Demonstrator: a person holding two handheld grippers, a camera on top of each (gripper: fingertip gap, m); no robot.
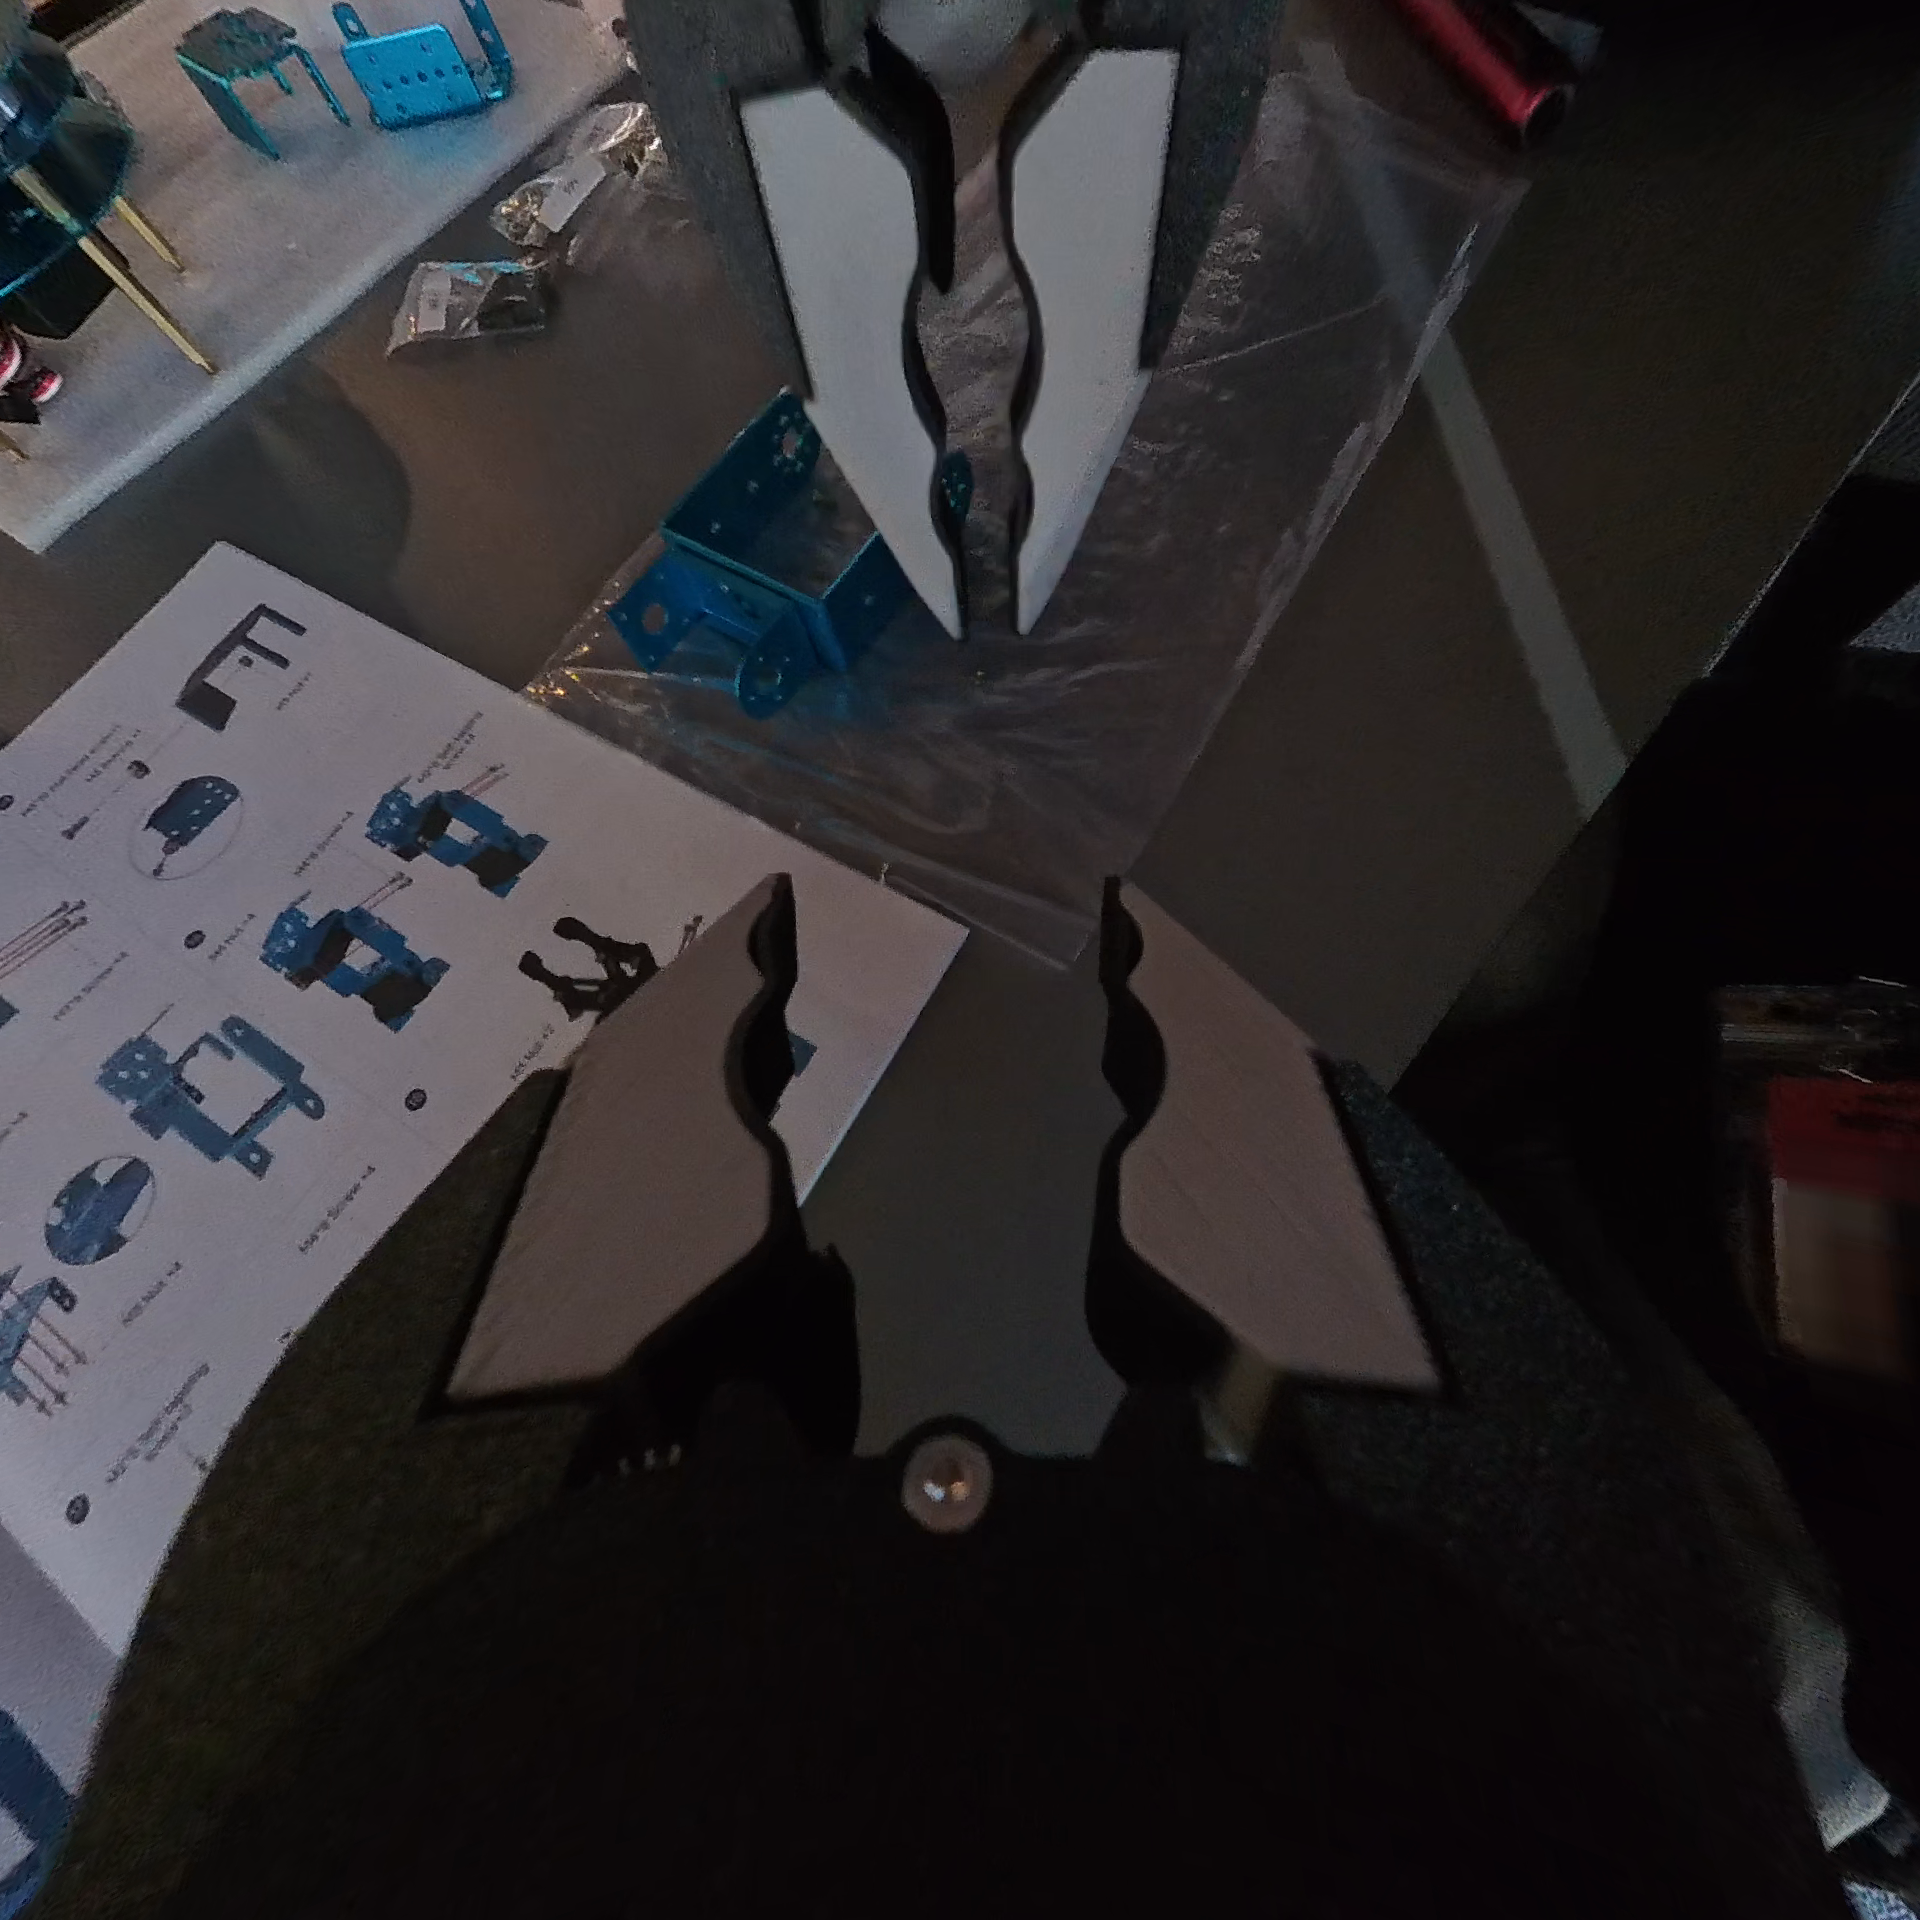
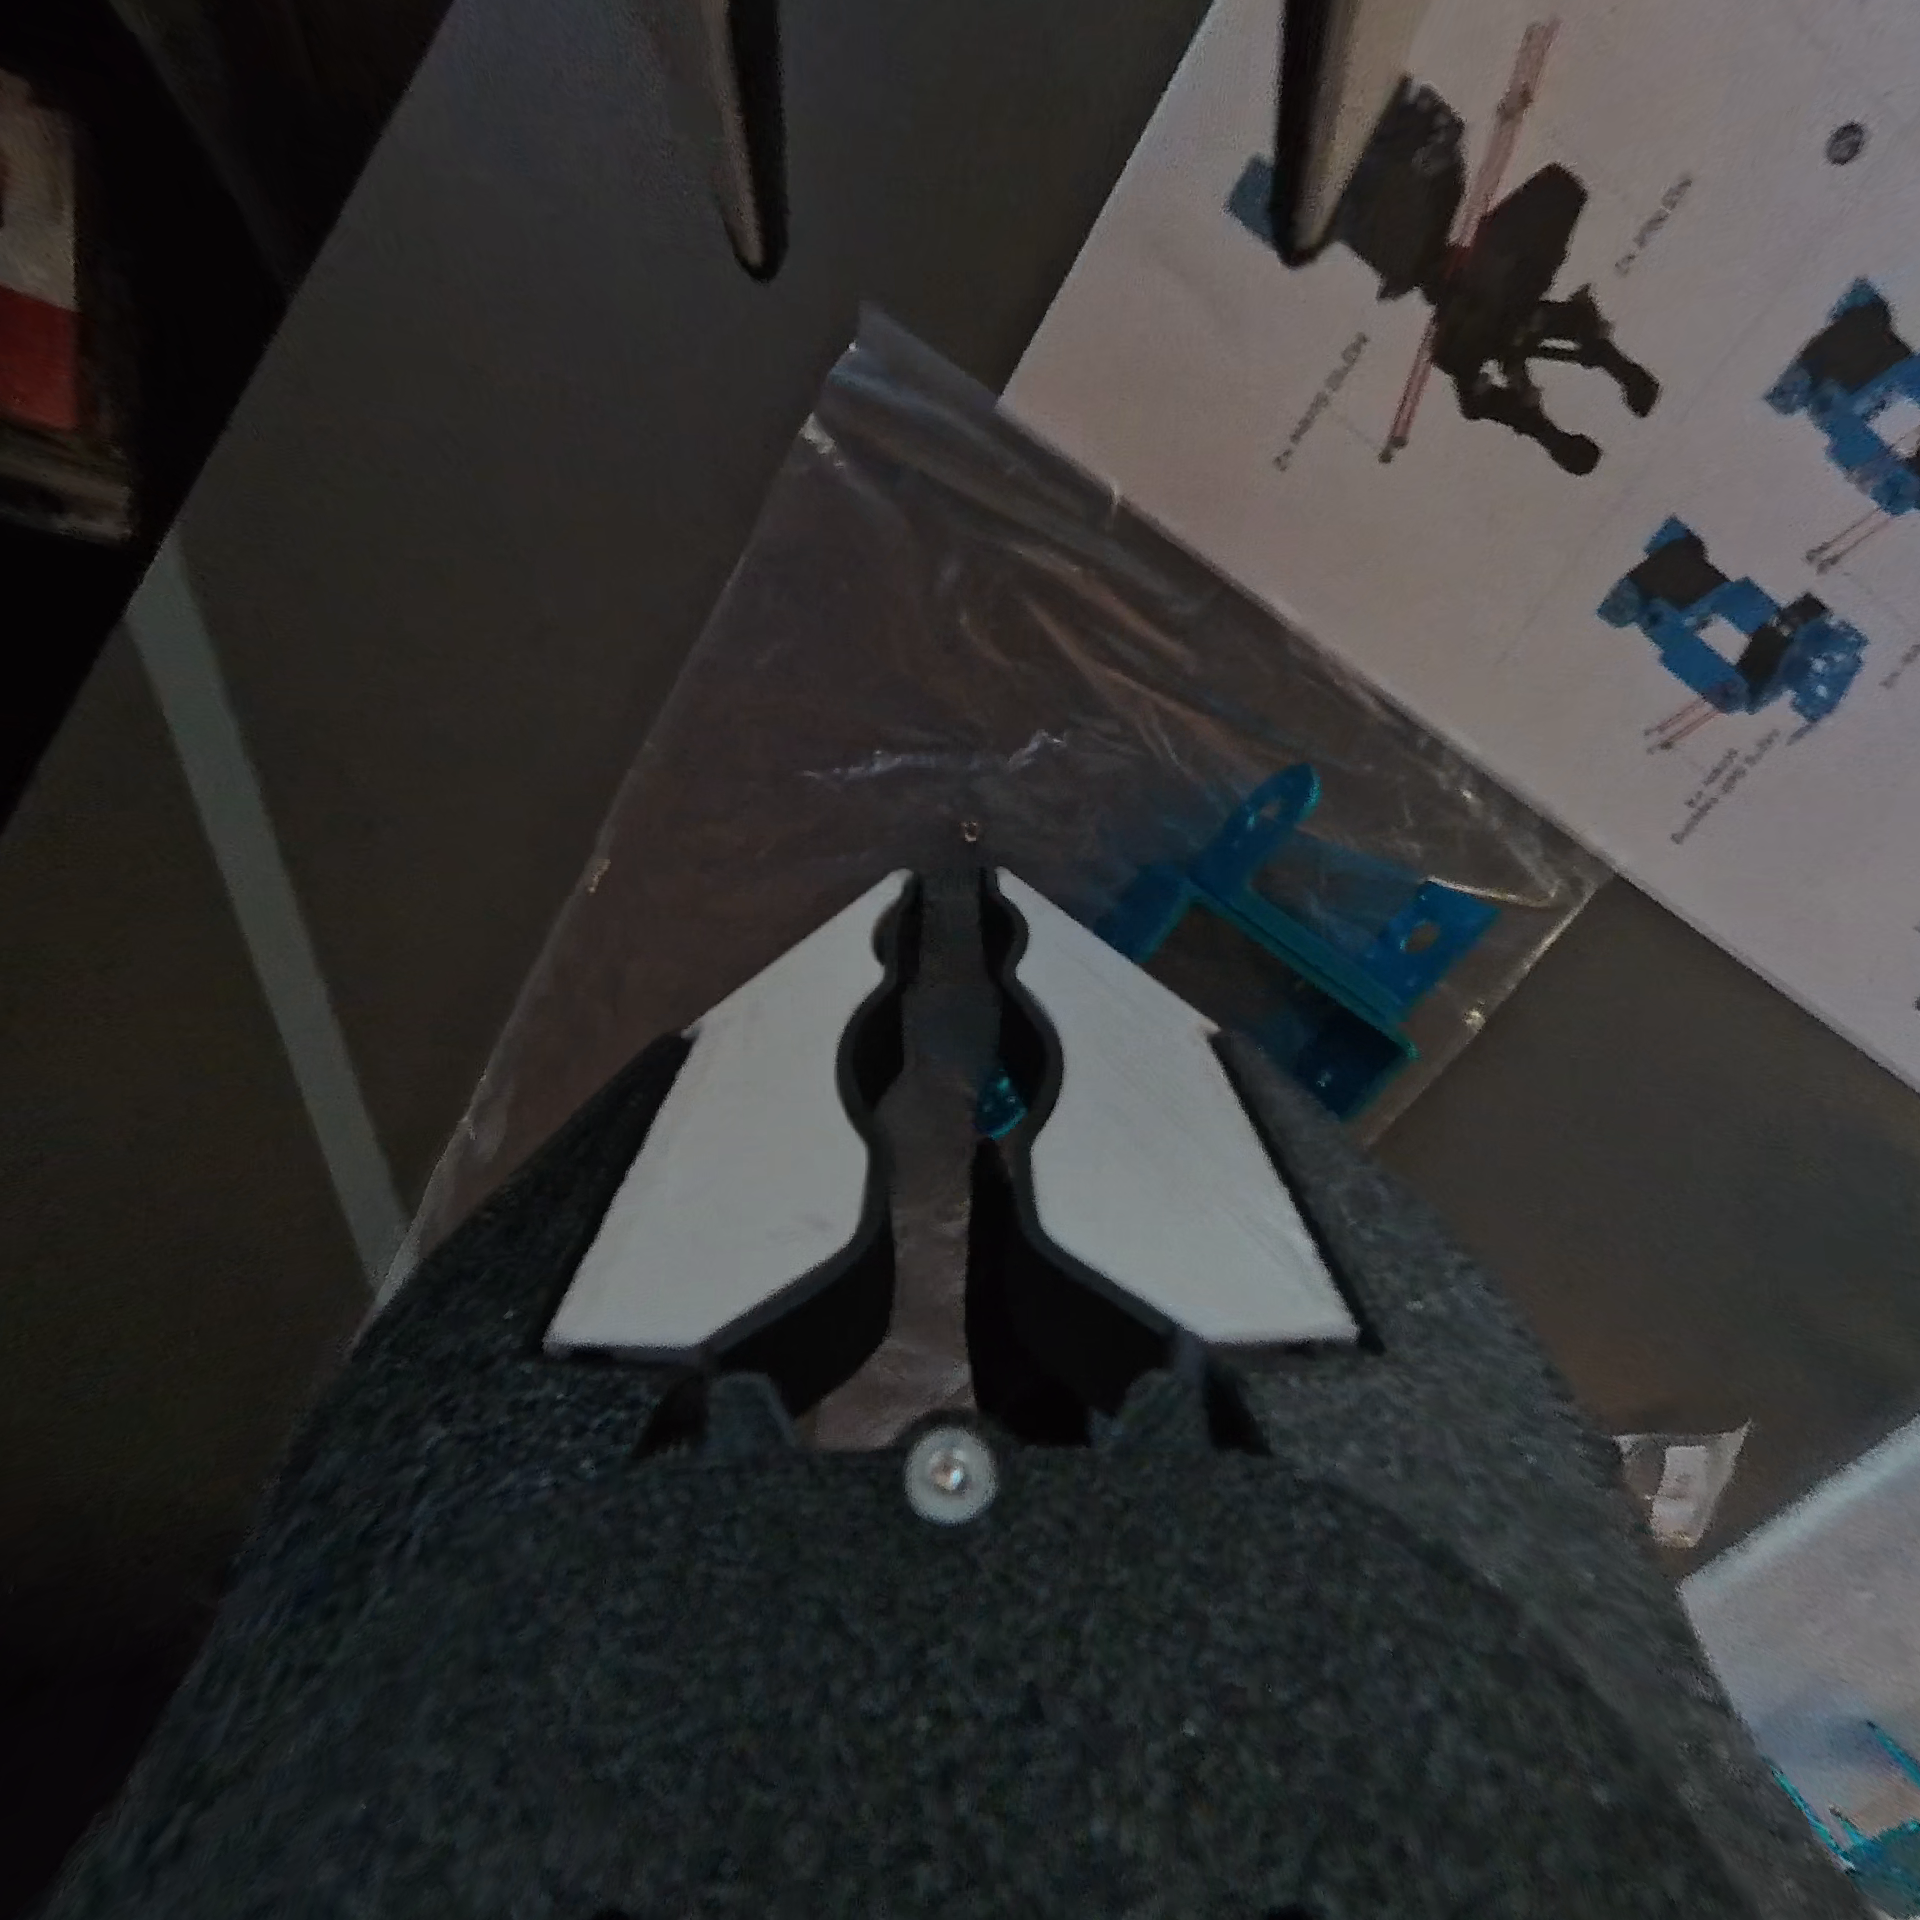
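The left gripper [image 1: 940,904] is being held with its jaws spread wide and nothing between them, above the bare grey table [image 1: 1351,831] and just beside the corner of a printed instruction sheet [image 1: 312,935] that is lying to its left; the sheet is being overlapped at its far edge by a clear plastic bag [image 1: 1039,748]. Inside that bag, blue metal brackets [image 1: 748,613] pierced with round holes are being kept. The right gripper [image 1: 987,623] is being pointed down onto the bag from the far side, its jaws drawn almost together with only a narrow gap left; a fold of the bag's film appears to be pinched between them, with a small blue piece showing in the gap, though the contact itself is being hidden by the fingers. In the right wrist view, the right gripper [image 2: 951,883] is being seen with the plastic bag [image 2: 987,623] running up between its fingers, the blue brackets [image 2: 1309,925] lying just to its right inside the bag, and the instruction sheet [image 2: 1558,260] beyond. Farther off in the left wrist view, small packets of hardware [image 1: 468,301] are being left on the table, and beyond them more blue bracket parts [image 1: 416,73] are standing on a lighter grey surface [image 1: 260,260].
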